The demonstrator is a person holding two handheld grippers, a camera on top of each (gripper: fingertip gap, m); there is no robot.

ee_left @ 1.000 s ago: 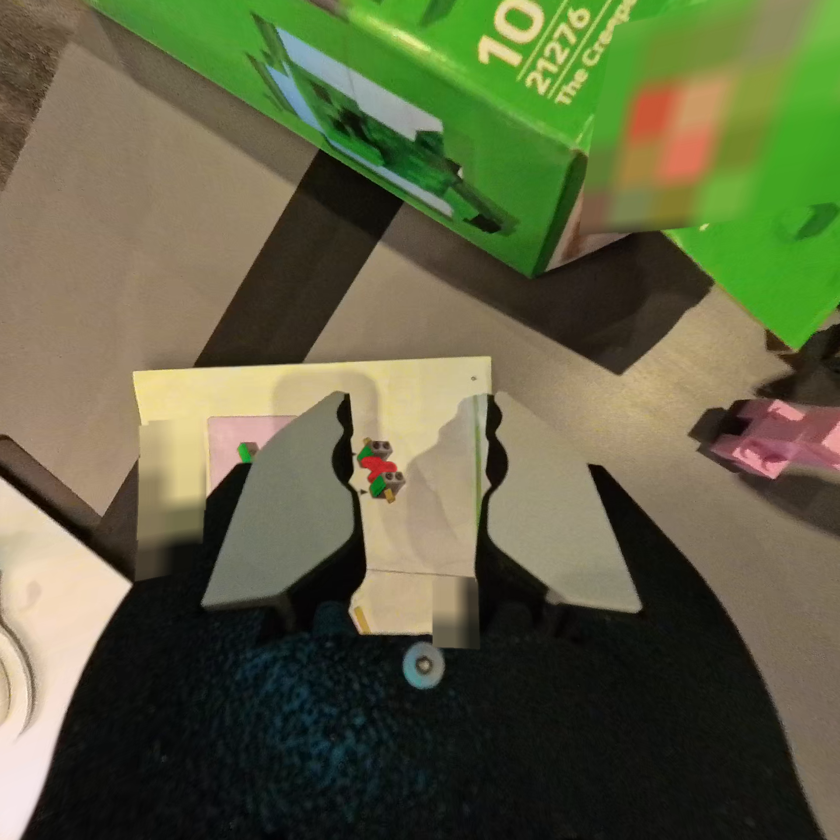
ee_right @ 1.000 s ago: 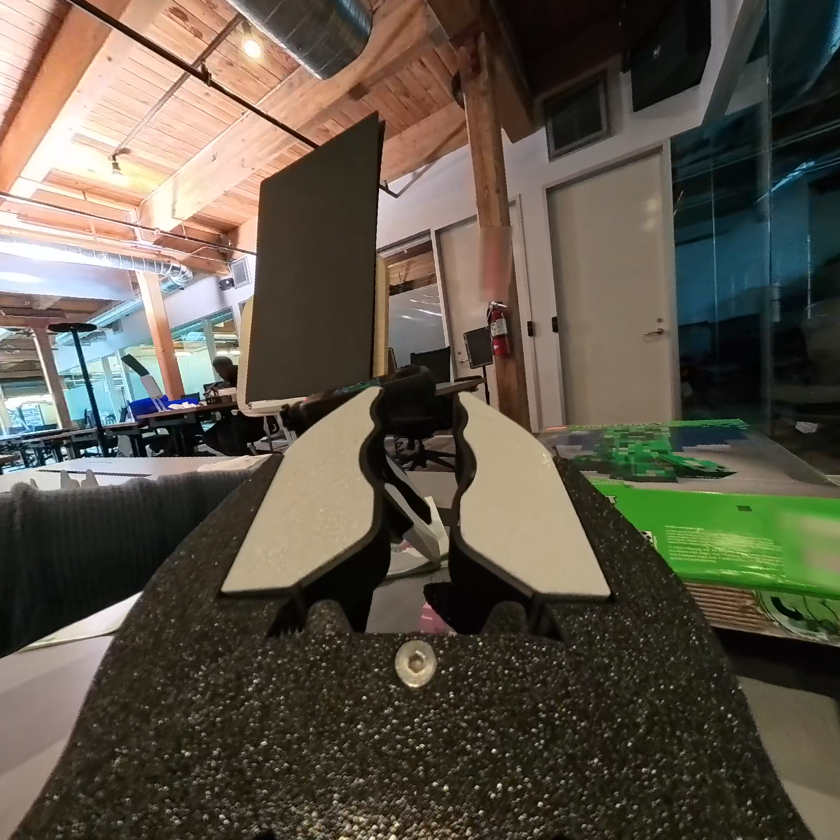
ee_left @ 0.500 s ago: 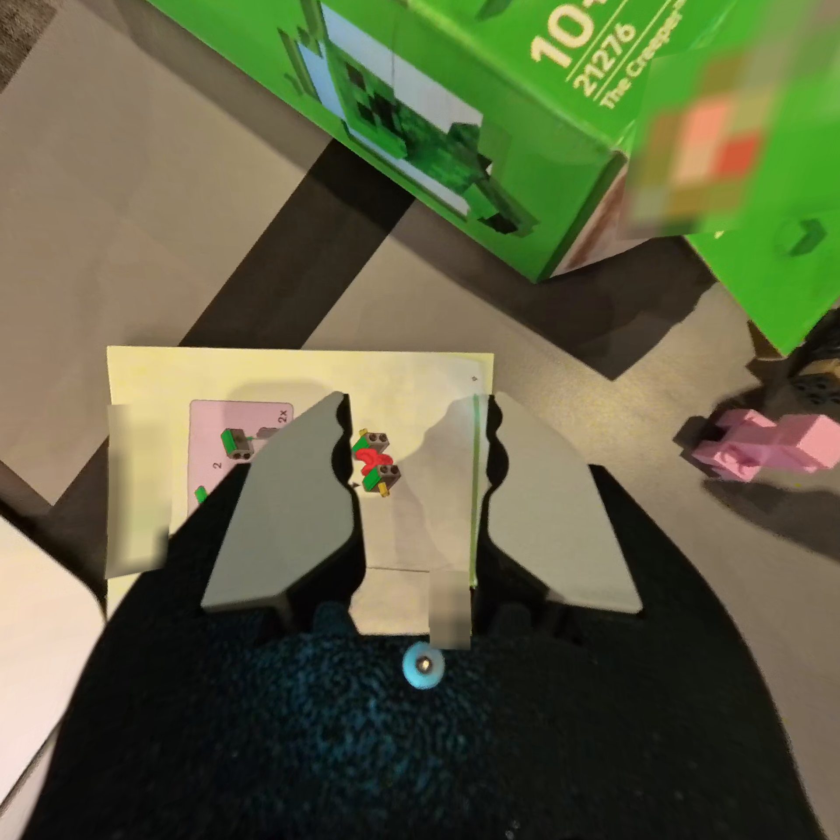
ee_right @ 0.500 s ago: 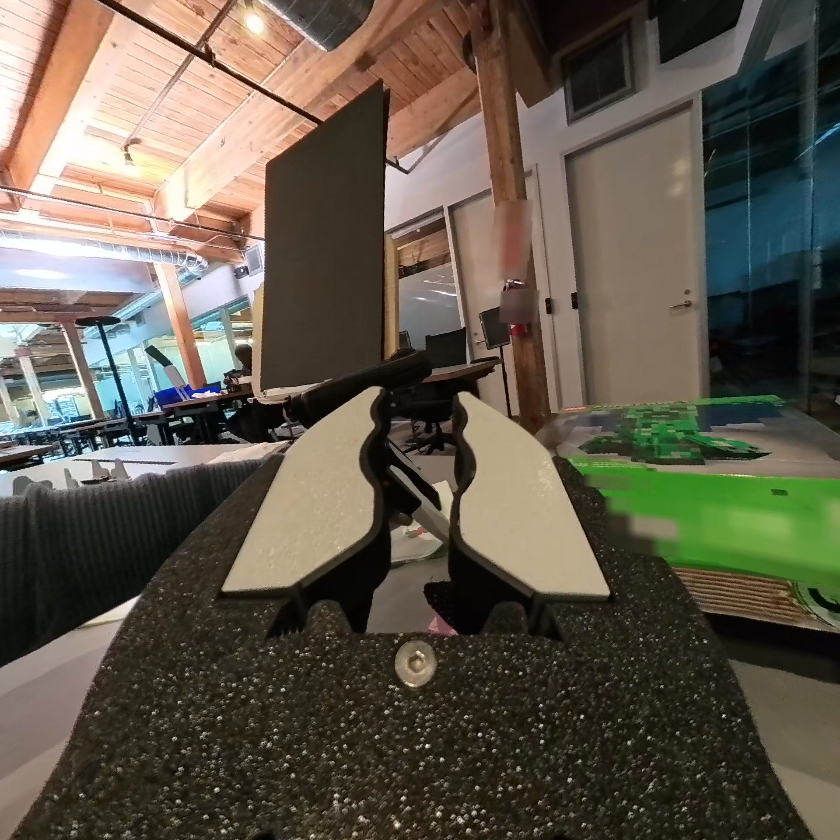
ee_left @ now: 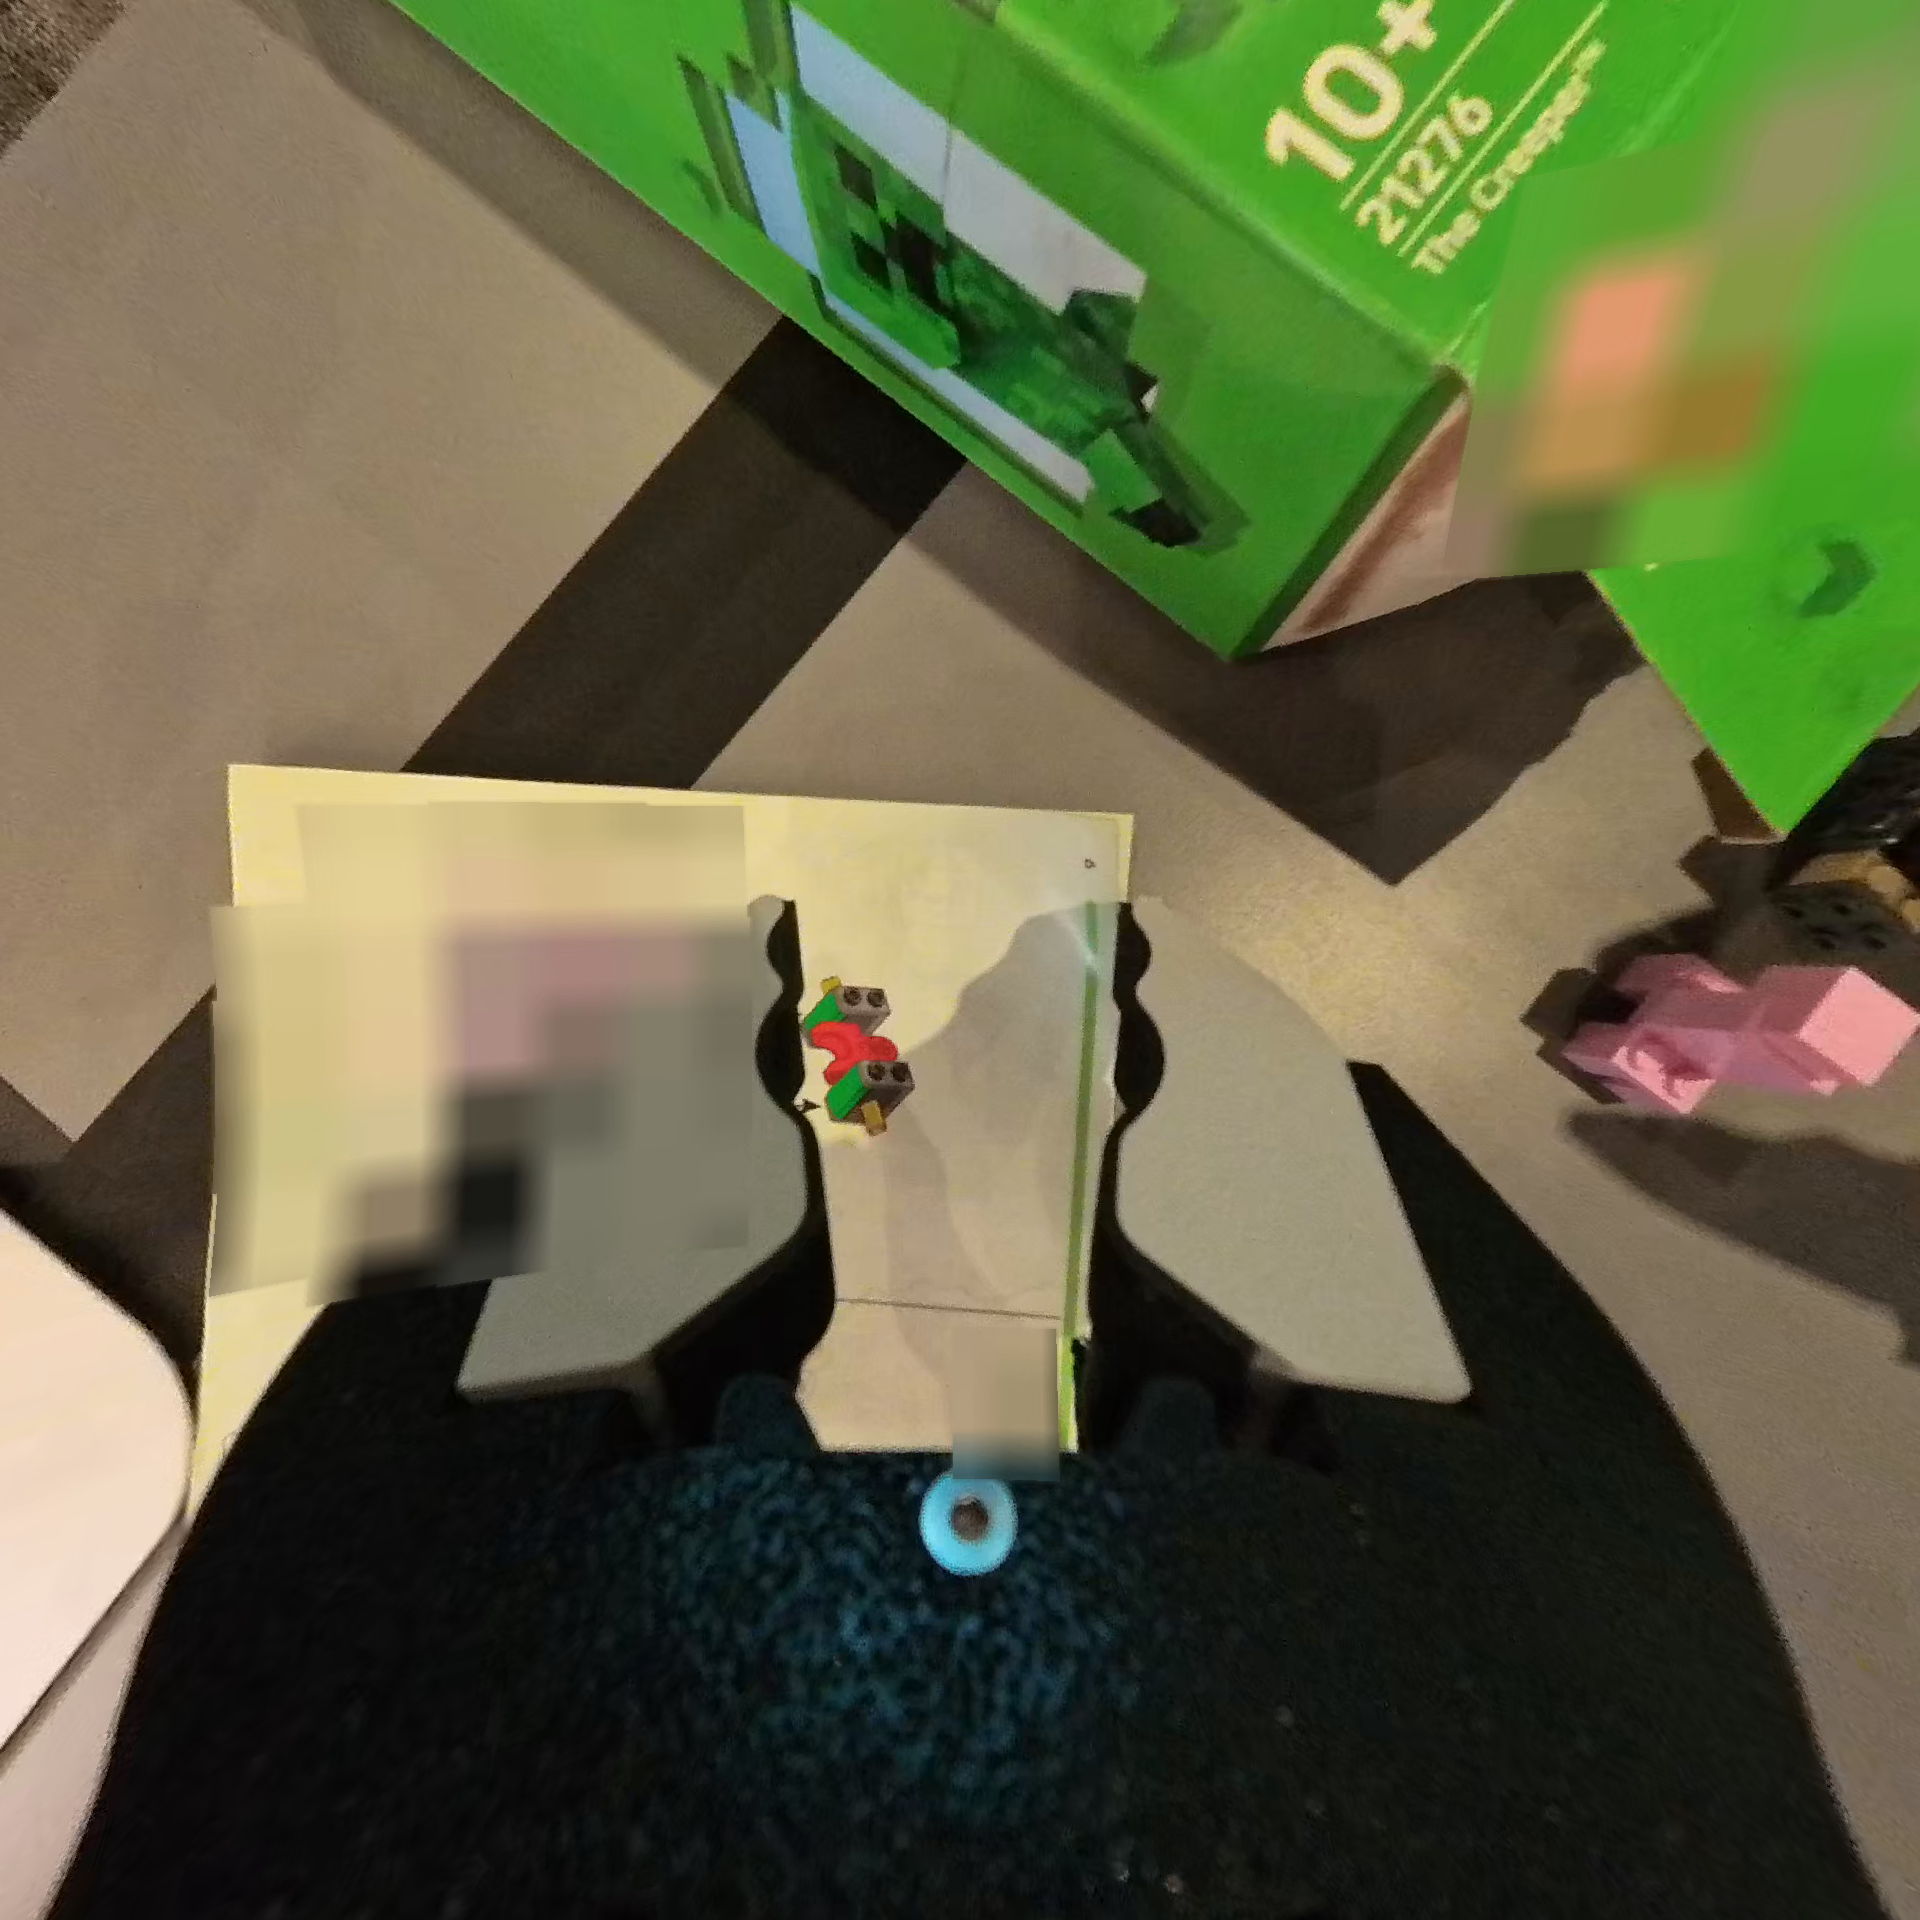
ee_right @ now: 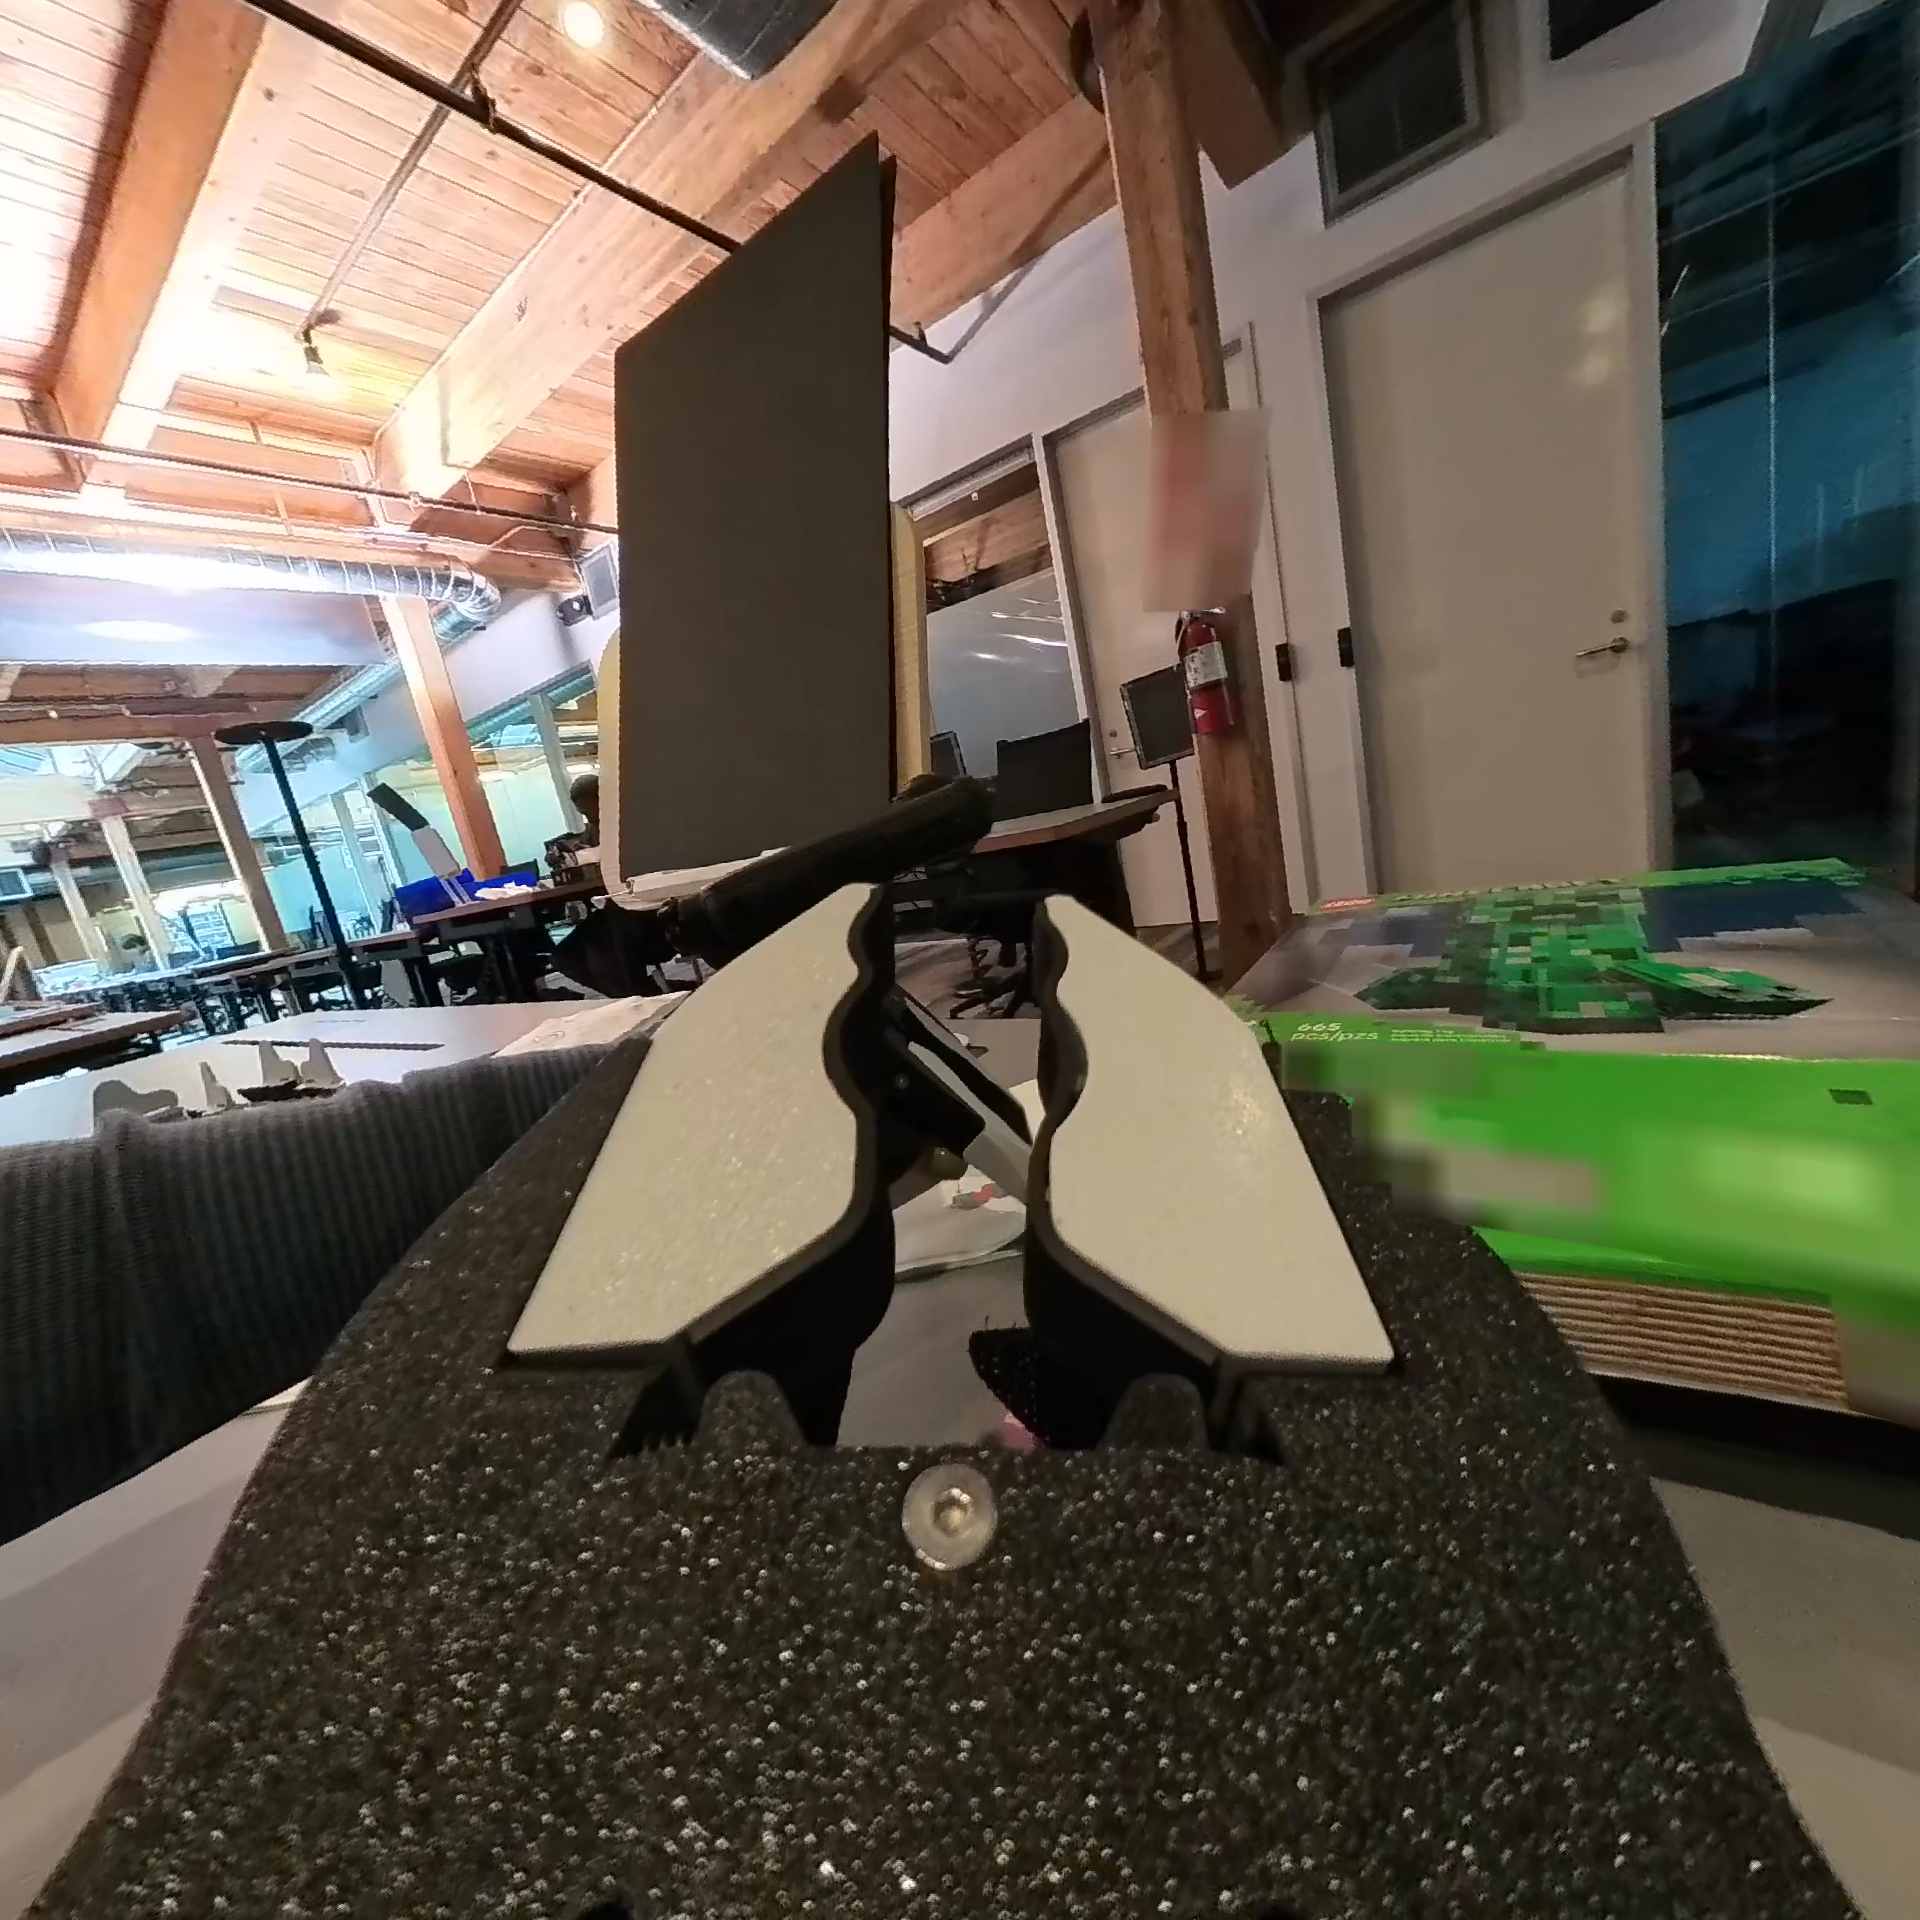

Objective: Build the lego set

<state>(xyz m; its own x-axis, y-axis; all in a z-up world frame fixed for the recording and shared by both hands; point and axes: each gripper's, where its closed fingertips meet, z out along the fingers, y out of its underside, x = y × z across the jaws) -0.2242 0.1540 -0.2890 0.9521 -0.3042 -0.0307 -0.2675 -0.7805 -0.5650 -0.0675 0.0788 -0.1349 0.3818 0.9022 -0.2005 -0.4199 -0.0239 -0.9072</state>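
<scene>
My left gripper (ee_left: 956,904) is open and empty, and hovers over an open instruction booklet (ee_left: 935,852) that lies flat on the grey table. Between the fingers the page shows a small green, red and grey brick figure (ee_left: 857,1049), which looks printed. A built pink brick pig (ee_left: 1704,1039) lies on the table to the right of the gripper. The big green set box (ee_left: 1195,312) lies beyond the booklet. My right gripper (ee_right: 961,904) is open and empty, held level over the table. The green box (ee_right: 1662,1132) is to its right.
A dark brick piece (ee_left: 1839,914) sits behind the pig. A white object (ee_left: 62,1455) lies at the left edge. In the right wrist view a grey sleeve (ee_right: 260,1195) crosses at the left, the other gripper's black handle (ee_right: 831,868) is ahead, and a dark upright board (ee_right: 753,520) stands behind. To reach the built pink brick pig (ee_left: 1704,1039) in a straight line is about 9 cm for my left fingers, about 15 cm for my right.
The left gripper has drifted over the booklet, so more of the left page shows and the white object has slid out at the left. Both grippers stay open.
</scene>
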